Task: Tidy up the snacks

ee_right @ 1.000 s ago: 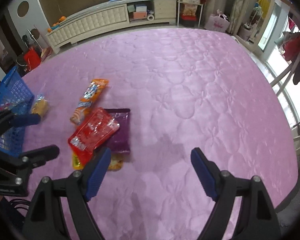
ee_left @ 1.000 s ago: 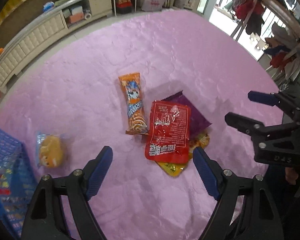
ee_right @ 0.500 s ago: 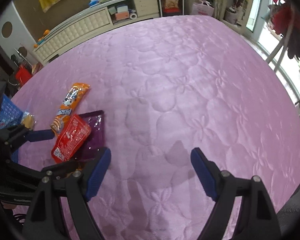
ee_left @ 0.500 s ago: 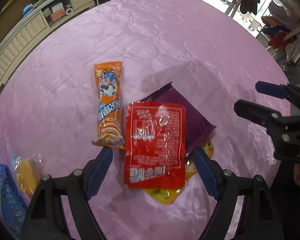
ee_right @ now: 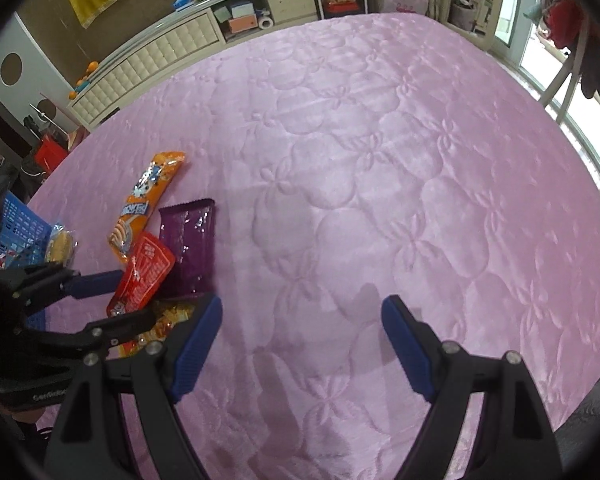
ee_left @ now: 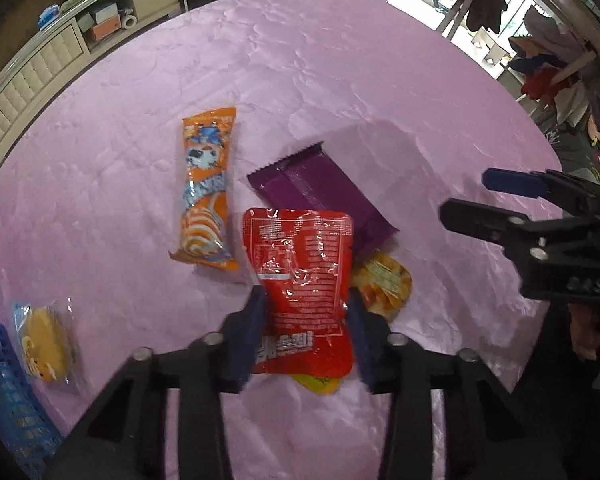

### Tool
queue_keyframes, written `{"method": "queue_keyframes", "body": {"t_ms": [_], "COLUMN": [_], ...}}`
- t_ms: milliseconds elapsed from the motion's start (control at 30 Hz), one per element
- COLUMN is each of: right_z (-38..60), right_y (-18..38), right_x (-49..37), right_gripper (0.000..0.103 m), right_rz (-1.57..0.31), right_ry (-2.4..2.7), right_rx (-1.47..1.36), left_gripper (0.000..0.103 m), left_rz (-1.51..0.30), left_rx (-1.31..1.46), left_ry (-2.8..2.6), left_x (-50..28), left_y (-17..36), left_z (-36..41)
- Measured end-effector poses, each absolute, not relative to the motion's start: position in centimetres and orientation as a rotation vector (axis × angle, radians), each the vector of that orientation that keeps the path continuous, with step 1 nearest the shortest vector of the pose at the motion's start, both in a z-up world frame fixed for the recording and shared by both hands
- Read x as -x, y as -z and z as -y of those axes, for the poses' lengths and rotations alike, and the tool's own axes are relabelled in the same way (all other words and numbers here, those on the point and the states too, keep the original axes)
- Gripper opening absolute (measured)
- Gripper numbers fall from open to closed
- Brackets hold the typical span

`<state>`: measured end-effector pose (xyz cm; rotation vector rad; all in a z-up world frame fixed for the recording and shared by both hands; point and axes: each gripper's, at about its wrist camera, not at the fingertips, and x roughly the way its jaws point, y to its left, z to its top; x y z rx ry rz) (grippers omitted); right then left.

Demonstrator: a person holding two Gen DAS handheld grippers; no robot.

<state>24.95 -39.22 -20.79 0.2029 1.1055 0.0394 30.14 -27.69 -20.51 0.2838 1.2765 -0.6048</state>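
Snacks lie in a loose cluster on the pink quilt (ee_left: 380, 80), and the left gripper (ee_left: 305, 312) points down over them with its jaws closing on the red pouch (ee_left: 300, 280). Both blue pads flank the pouch's lower half and look to be touching its edges, though motion blur on the fingers makes firm contact hard to confirm. The pouch lies on top of a purple pack (ee_left: 320, 188), whose serrated end points away from the gripper, and over a yellow pack (ee_left: 384, 284) that pokes out to the right and below it. Just left of the pile, apart from it, an orange bar (ee_left: 206, 188) lies lengthwise. Farther left, a clear-wrapped cake (ee_left: 46, 340) sits right beside the blue basket (ee_left: 8, 400), which is cut off at the frame's edge.

The right gripper (ee_right: 302, 340) hangs over bare quilt to the right of the pile, jaws wide with nothing between them. From its camera the red pouch (ee_right: 142, 276) shows between the left gripper's (ee_right: 116, 300) fingers, with the purple pack (ee_right: 188, 248) beside it and the orange bar (ee_right: 148, 204) beyond. The cake (ee_right: 60, 244) and basket (ee_right: 18, 228) sit at the far left there. In the left view the right gripper (ee_left: 476, 200) appears at the right edge, well clear of the snacks.

A white padded headboard (ee_right: 152, 56) runs along the quilt's far side
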Motion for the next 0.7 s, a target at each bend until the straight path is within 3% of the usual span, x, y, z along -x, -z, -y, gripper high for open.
{"method": "queue_keyframes", "body": {"t_ms": [233, 333, 400, 567, 700], "right_z": [38.9, 38.7, 38.4, 37.4, 37.2], "right_y": [21.1, 20.8, 20.8, 21.1, 21.2], "right_x": [-24.9, -24.9, -24.9, -25.2, -25.2], "right_gripper": [0.085, 0.085, 0.085, 0.085, 0.085], "right_rz": [-1.115, -1.092, -1.089, -1.098, -1.093], "right_ry": [-0.052, -0.072, -0.090, -0.125, -0.122], "right_rx": [-0.205, -0.207, -0.196, -0.174, -0.171], "left_gripper": [0.028, 0.014, 0.013, 0.013, 0.022], "left_rz": [-1.265, -1.246, -1.237, -1.258, -1.292], "left_rx": [-0.269, -0.235, -0.230, -0.223, -0.219], "left_ry": [0.554, 0.553, 0.532, 0.511, 0.499], "left_x": [-29.4, -28.7, -28.5, -28.5, -29.2], "left_y": [20.8, 20.1, 19.6, 19.8, 20.6], "left_z": [27.8, 26.2, 25.7, 25.2, 24.8]}}
